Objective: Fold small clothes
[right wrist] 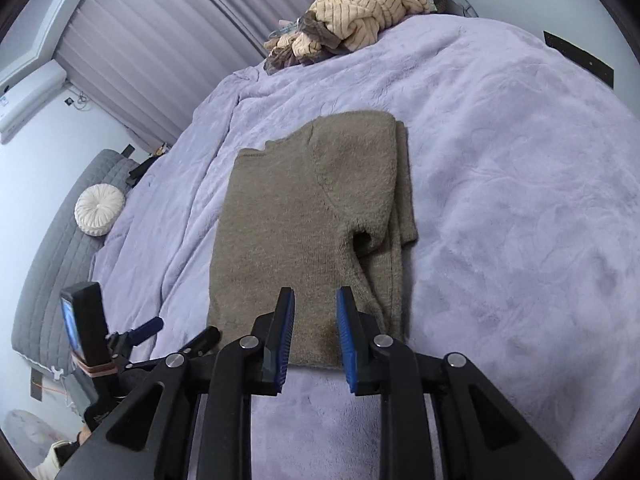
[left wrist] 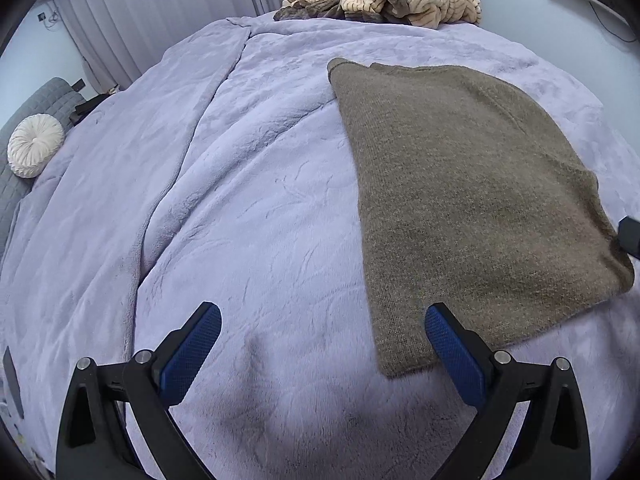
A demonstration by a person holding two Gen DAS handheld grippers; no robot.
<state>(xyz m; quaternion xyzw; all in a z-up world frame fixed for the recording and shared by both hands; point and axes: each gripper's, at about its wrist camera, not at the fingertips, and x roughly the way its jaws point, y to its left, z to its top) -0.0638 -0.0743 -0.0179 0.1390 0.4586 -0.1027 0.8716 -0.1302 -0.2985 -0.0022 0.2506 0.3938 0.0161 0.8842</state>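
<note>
A brown knit sweater [left wrist: 460, 200] lies folded lengthwise and flat on the lilac blanket [left wrist: 260, 200]. My left gripper [left wrist: 323, 310] stands wide open just above the blanket, at the sweater's near left corner. Its right finger [left wrist: 452, 352] overlaps that corner and nothing is between the pads. In the right wrist view the sweater [right wrist: 304, 220] has one sleeve folded over its right side. My right gripper [right wrist: 315, 294] hovers over the sweater's near hem with a narrow gap between its blue pads, and no cloth is pinched. The left gripper [right wrist: 184, 330] shows at the lower left there.
A heap of striped beige and brown clothes [left wrist: 384, 0] [right wrist: 360, 16] lies at the bed's far end. A round white cushion [left wrist: 35, 146] [right wrist: 100, 210] rests on a grey quilted seat [right wrist: 52, 280] to the left. Pleated curtains [right wrist: 152, 40] hang behind the bed.
</note>
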